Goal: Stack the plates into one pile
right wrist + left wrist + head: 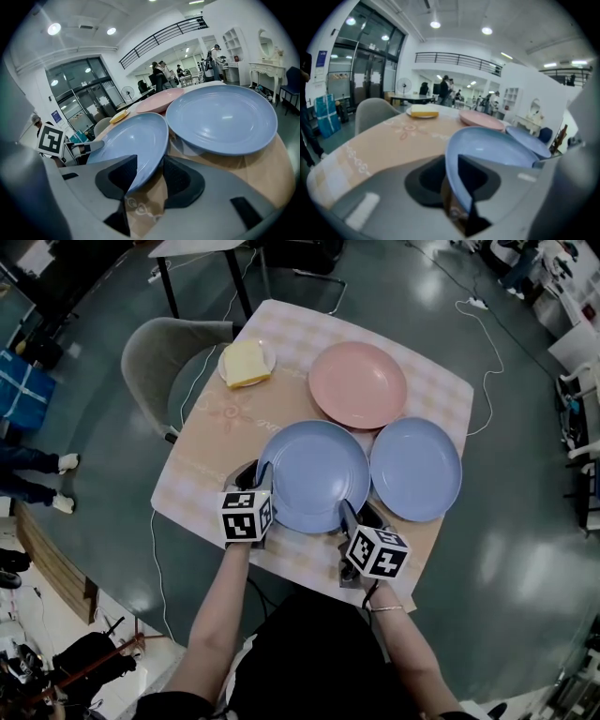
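Three plates lie apart on the checked table [202, 470]. The near blue plate [313, 474] is between my two grippers. My left gripper [255, 476] grips its left rim; in the left gripper view the blue plate's [492, 150] edge fills the narrow gap of the gripper [452, 180]. My right gripper [349, 514] stands open at the plate's near right rim; the rim [133, 140] passes between the spread jaws of that gripper [145, 180], with a gap at the right pad. A second blue plate [415, 468] [220, 117] lies to the right. A pink plate [358, 383] [480, 119] lies behind.
A small white dish holding a yellow block [247, 363] sits at the table's far left corner. A grey chair [155, 357] stands to the left of the table. Cables [487, 362] run over the floor. People stand far off in the hall.
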Action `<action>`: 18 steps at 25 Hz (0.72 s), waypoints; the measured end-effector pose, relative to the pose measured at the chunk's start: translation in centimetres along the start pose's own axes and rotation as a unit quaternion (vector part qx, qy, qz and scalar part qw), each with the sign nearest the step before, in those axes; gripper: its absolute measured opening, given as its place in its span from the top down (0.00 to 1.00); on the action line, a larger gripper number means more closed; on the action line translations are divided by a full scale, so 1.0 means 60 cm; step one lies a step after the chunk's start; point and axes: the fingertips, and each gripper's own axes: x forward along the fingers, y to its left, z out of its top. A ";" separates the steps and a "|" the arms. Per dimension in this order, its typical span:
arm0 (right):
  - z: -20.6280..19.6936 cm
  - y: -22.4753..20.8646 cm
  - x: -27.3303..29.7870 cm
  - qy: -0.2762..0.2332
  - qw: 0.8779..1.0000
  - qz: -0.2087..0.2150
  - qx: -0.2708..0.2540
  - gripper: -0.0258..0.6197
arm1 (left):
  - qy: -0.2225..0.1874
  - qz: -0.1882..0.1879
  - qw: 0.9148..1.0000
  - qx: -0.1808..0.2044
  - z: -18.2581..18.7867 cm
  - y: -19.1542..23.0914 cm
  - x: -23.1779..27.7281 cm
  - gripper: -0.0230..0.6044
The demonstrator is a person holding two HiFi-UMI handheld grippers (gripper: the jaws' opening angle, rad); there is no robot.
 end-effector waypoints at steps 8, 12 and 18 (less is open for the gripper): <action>0.009 0.005 -0.007 -0.012 1.000 -0.008 -0.017 0.74 | -0.009 0.027 1.000 -0.007 -0.017 0.007 -0.037 0.86; 0.001 0.018 -0.011 -0.011 1.000 -0.004 -0.026 0.74 | -0.023 0.041 0.999 -0.021 -0.023 0.013 -0.068 0.86; -0.002 0.034 -0.029 -0.026 0.999 -0.002 -0.045 0.76 | -0.042 0.056 0.997 -0.030 -0.023 0.015 -0.111 0.87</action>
